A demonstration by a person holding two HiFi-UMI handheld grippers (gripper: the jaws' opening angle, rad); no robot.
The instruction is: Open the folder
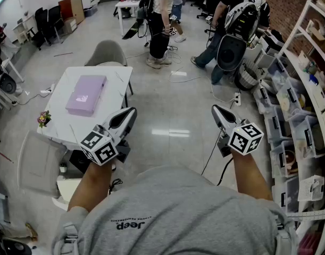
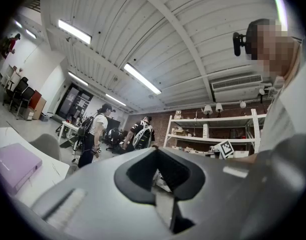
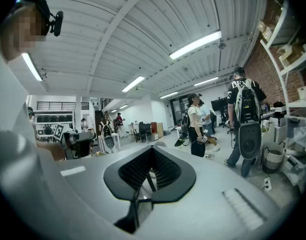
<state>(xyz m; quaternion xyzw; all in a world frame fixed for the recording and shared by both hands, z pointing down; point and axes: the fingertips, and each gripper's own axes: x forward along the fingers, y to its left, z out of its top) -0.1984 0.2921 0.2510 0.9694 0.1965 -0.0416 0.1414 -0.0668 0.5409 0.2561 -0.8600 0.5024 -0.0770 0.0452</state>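
A closed lilac folder (image 1: 85, 94) lies flat on a white table (image 1: 117, 78), ahead and to the left. In the left gripper view the folder (image 2: 12, 166) shows low at the left on the table (image 2: 50, 176). My left gripper (image 1: 131, 111) hangs in the air off the table's near right corner, jaws together and holding nothing. My right gripper (image 1: 215, 109) hovers over the bare floor well to the right, also shut and empty. Both point roughly level at the room. The left gripper (image 2: 155, 151) and the right gripper (image 3: 151, 149) each show pads meeting at the tip.
A grey chair (image 1: 106, 52) stands behind the table, a white chair (image 1: 37, 161) at its near left. A small bunch of flowers (image 1: 44, 118) sits on the table's near corner. People (image 1: 161, 20) stand beyond. Shelves with bins (image 1: 303, 121) line the right; cables (image 1: 213, 153) cross the floor.
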